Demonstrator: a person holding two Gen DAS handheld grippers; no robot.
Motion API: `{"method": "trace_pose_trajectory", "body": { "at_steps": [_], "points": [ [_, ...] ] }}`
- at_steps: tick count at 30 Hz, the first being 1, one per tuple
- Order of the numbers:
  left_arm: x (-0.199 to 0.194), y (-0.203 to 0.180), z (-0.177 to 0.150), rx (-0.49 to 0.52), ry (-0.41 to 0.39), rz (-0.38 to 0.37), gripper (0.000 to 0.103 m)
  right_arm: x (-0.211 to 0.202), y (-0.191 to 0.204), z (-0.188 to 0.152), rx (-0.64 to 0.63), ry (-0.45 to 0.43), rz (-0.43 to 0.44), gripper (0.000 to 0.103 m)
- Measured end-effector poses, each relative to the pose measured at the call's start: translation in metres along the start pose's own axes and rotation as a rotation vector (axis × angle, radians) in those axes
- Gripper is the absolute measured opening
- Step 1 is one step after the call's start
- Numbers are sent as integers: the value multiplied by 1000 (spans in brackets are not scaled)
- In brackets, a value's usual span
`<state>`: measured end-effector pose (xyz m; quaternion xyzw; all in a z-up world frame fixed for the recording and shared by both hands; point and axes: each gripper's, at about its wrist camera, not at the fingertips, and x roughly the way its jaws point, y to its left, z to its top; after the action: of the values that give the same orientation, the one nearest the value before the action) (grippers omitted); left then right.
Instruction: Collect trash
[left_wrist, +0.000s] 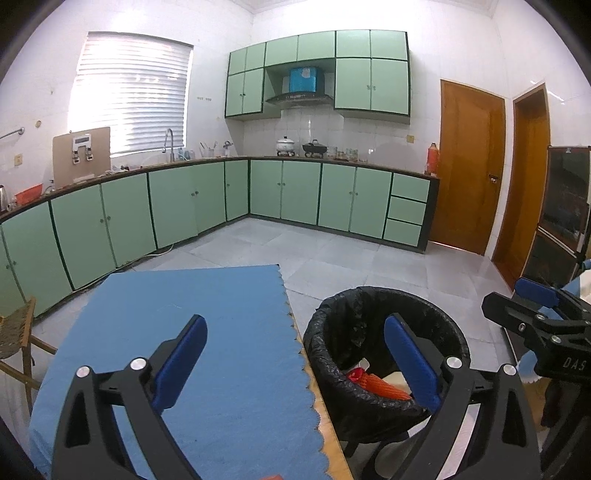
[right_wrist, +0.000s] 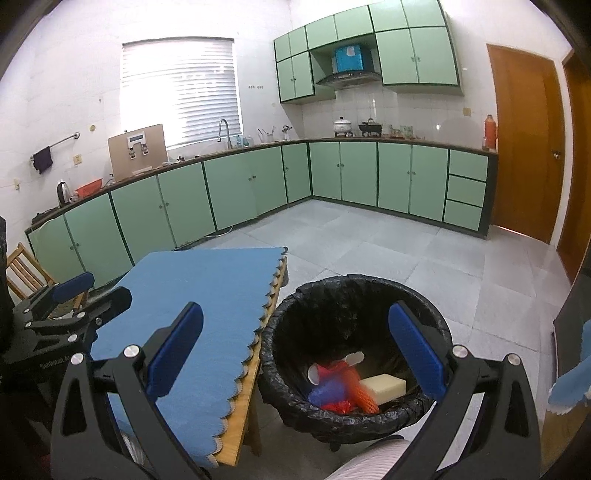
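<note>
Two grippers are seen here, both with jaws spread wide and nothing held between them. The left gripper (left_wrist: 295, 358) is hung over the edge of the table, one blue pad above the blue cloth (left_wrist: 207, 332) and the other above the bin. The right gripper (right_wrist: 295, 343) is framed the same way, a bit closer to the bin.

The bin (right_wrist: 354, 295) is round and lined with a crinkly, glossy black bag that's folded over the rim. It's stood on the grey tiled floor (right_wrist: 388, 243), just beside the table's edge. The cloth looks like soft felt with a scalloped border, laid over a light wooden tabletop (right_wrist: 240, 417).

The trash is all found down inside the bin. An orange foam net sleeve (right_wrist: 360, 387), ribbed and mesh-like, is laid slanting, its long axis running from upper left to lower right in the right wrist view. A pale rectangular block (right_wrist: 382, 386), spongy looking, is laid beside it with its long side angled toward the right rim. A white paper cup (right_wrist: 314, 373) is tipped on its side, mouth toward the left. Some blue crumpled plastic (right_wrist: 327, 391) and red bits (right_wrist: 338, 406) are tucked underneath; what exactly those are can't be told.

Mint green cabinets (left_wrist: 303, 194) are lined along the far walls.
</note>
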<state>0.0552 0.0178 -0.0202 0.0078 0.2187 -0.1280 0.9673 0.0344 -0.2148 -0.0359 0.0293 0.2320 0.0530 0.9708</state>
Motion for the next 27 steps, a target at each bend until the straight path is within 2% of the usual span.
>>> {"method": "trace_pose_trajectory", "body": {
  "at_steps": [14, 27],
  "points": [
    [-19, 7, 1, -2, -34, 11, 95, -4, 13, -1, -24, -9, 7, 98],
    [-17, 8, 3, 1, -29, 19, 95, -1, 15, 1, -25, -5, 10, 98]
  ]
}}
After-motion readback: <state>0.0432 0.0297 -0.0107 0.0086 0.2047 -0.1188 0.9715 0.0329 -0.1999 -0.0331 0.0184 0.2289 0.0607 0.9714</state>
